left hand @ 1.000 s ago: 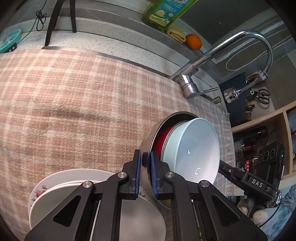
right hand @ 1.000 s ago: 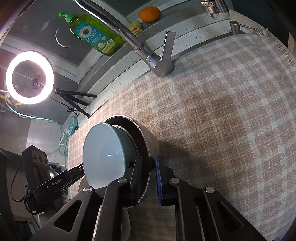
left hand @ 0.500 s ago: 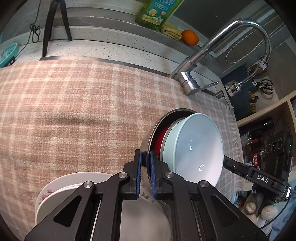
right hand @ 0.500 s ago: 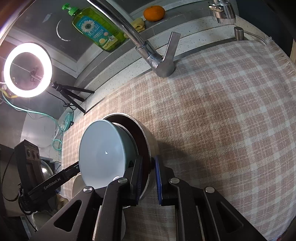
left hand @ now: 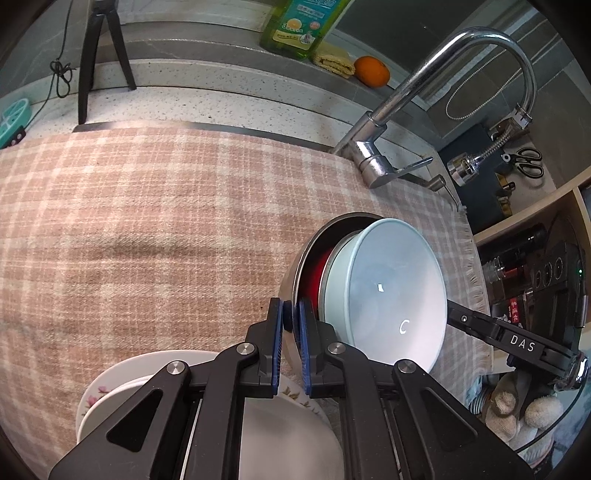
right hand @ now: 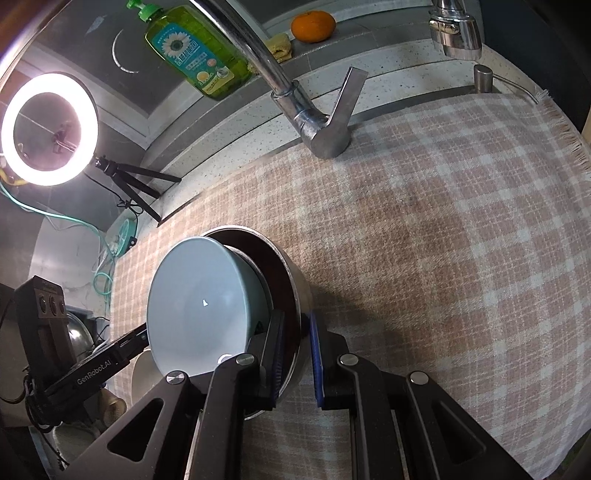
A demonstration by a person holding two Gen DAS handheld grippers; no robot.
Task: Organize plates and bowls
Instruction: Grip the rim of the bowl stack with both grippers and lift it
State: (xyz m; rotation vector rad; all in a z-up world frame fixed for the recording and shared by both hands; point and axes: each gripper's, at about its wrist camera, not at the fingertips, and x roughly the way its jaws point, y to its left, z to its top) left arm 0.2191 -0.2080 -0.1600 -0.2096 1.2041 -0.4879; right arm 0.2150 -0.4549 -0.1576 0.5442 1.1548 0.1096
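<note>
A nested stack of bowls is held up off the checked cloth: a steel outer bowl (left hand: pixel 295 273), a red bowl (left hand: pixel 317 269) inside it, and a pale blue bowl (left hand: pixel 391 295) innermost. My left gripper (left hand: pixel 291 317) is shut on the steel bowl's rim on one side. My right gripper (right hand: pixel 295 332) is shut on the rim of the steel bowl (right hand: pixel 291 280) on the opposite side; the pale blue bowl (right hand: pixel 199 302) faces left there. A stack of white plates (left hand: pixel 122 384), the lower one flowered, lies under my left gripper.
The checked cloth (left hand: pixel 147 229) covers the counter. A steel faucet (left hand: pixel 406 96) stands at the back, with a green soap bottle (right hand: pixel 192 51), an orange (right hand: pixel 313 25) and a sponge on the ledge. A ring light on a tripod (right hand: pixel 48 129) stands at the left.
Both grippers have carried the bowl stack a little toward the back of the cloth. The grip on the rim has not changed.
</note>
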